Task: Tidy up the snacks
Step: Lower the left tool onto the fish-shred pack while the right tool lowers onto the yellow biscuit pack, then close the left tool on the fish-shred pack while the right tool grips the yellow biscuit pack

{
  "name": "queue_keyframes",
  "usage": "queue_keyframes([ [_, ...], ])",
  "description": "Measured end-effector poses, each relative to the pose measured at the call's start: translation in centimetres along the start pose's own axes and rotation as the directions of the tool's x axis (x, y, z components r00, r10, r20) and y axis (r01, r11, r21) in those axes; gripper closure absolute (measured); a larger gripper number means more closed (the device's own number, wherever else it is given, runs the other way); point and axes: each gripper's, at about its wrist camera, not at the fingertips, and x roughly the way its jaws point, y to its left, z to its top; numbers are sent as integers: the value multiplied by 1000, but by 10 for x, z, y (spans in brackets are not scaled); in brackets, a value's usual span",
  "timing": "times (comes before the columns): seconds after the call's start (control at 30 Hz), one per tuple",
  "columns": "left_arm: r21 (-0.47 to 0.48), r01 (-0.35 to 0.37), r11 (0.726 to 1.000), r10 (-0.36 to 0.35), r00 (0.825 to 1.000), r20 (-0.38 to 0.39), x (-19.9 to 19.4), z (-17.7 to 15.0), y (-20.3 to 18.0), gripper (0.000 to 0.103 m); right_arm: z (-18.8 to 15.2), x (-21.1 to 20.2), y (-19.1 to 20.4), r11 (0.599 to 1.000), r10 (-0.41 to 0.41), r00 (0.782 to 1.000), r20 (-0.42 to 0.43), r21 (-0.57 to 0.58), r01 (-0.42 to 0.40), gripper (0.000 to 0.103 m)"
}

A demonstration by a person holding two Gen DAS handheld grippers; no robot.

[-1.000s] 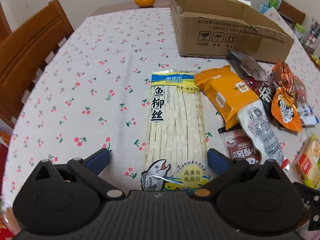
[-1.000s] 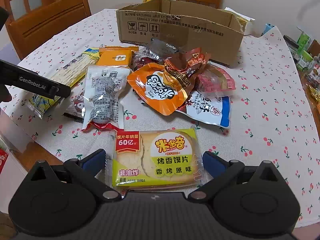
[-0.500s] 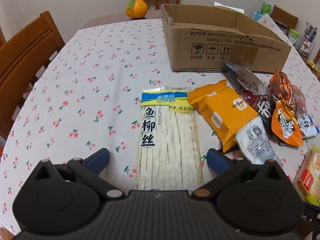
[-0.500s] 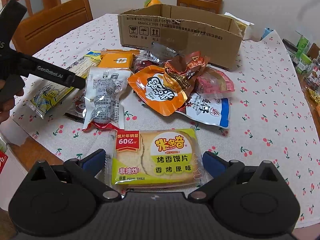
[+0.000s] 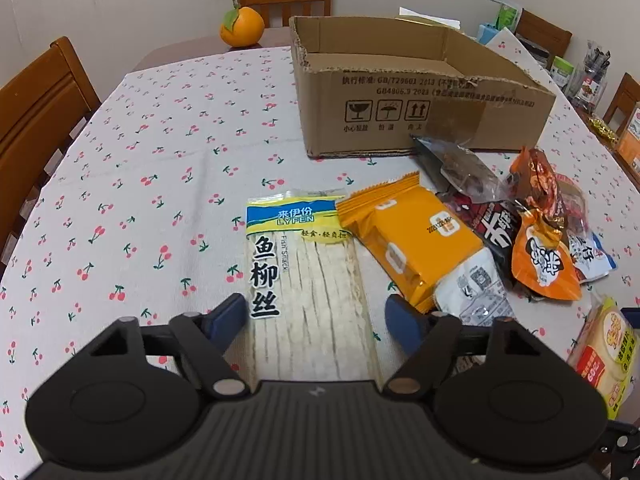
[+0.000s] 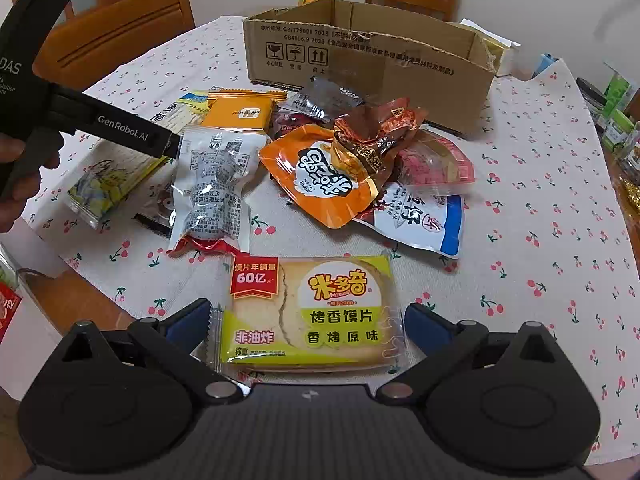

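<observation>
Our left claw [image 5: 316,316] points down at the counter [image 5: 160,180] with the fish pack [image 5: 312,280] lying flat between its pads; the jaws have just been closing and stand about half wide, the left pad at the pack's edge and the right pad just beside the other edge, so we hold nothing. Our right claw [image 6: 308,314] is wide, with the bread pack [image 6: 320,288] lying between its pads near the counter's front edge, neither pad pressing on it. An orange pack [image 5: 412,240] touches the fish pack's right side, and beyond it the other snacks lie in an overlapping heap: a white pouch [image 6: 212,184], an orange pouch [image 6: 324,176], a brown wrapper [image 6: 372,144], a pink pack [image 6: 436,160] and a blue-edged pouch [image 6: 424,216]. The open box [image 5: 400,112] stands behind the heap, with nothing showing over its wall. A fruit [image 5: 242,26] sits at the counter's far end
</observation>
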Motion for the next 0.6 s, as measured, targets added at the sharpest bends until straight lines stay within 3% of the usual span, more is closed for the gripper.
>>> queue_keyframes([
  [0.27, 3, 3, 1000, -3, 1000, -2, -1, 1, 0, 40, 4, 1, -2, 1000, 19, 1000, 3, 8, -19, 0],
  [0.43, 1, 1, 1000, -1, 1000, -8, -2, 2, 1, 44, 6, -2, -1, 1000, 16, 1000, 0, -15, -16, 9],
  [0.5, 4, -4, 1000, 4, 1000, -15, -2, 3, 1, 43, 7, -3, -2, 1000, 19, 1000, 0, -10, -19, 12],
  [0.6, -11, -25, 1000, 25, 999, -22, 1, 4, 0, 34, 8, -4, -5, 1000, 27, 1000, -1, 5, -27, 12],
])
